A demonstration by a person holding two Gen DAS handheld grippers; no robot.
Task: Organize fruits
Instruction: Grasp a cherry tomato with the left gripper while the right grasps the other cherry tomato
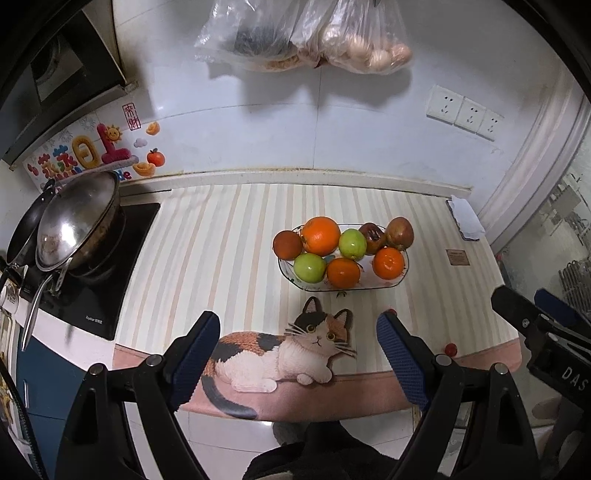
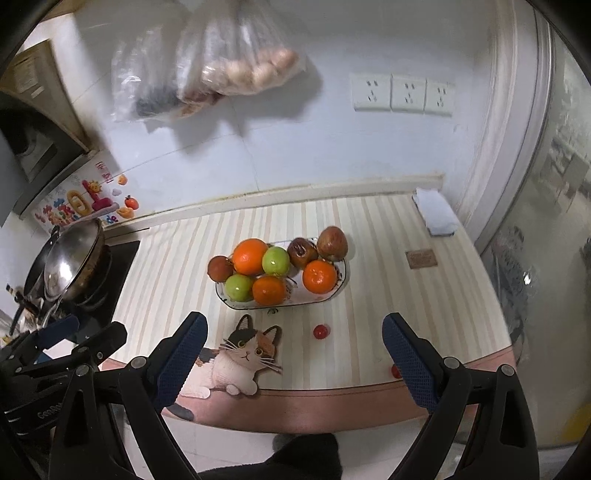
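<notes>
A glass plate (image 1: 400,275) sits in the middle of both views on a striped mat (image 1: 207,251), piled with fruit. In the left wrist view, 3 oranges show: a big one (image 1: 320,235) at the top of the heap and 2 smaller ones (image 1: 343,272) (image 1: 388,262) along the near rim. 2 green apples (image 1: 310,267) (image 1: 352,243) lie between them, and 3 dark reddish fruits (image 1: 287,244) (image 1: 373,236) (image 1: 400,233) line the back, the left one at the plate's edge.

The left gripper (image 1: 298,326) fills the lower part of its own view, jaws spread wide and empty, over the cat picture (image 1: 291,350) printed on the mat's near edge. The right gripper (image 2: 294,330) fills the lower part of the right wrist view, also released, nothing between its blue pads (image 2: 408,360). Both hang apart from the plate.

In the right wrist view, 1 small red fruit (image 2: 321,331) lies on the mat just below the plate, right of the cat's head, and another (image 2: 395,371) sits near the mat's edge, partly hidden by the right pad.

A metal wok (image 1: 79,221) stands on the cooktop (image 1: 96,306) at the left. Clear bags (image 1: 306,33) hang on the wall at the top, and 3 white sockets (image 2: 404,94) sit in the upper right.
</notes>
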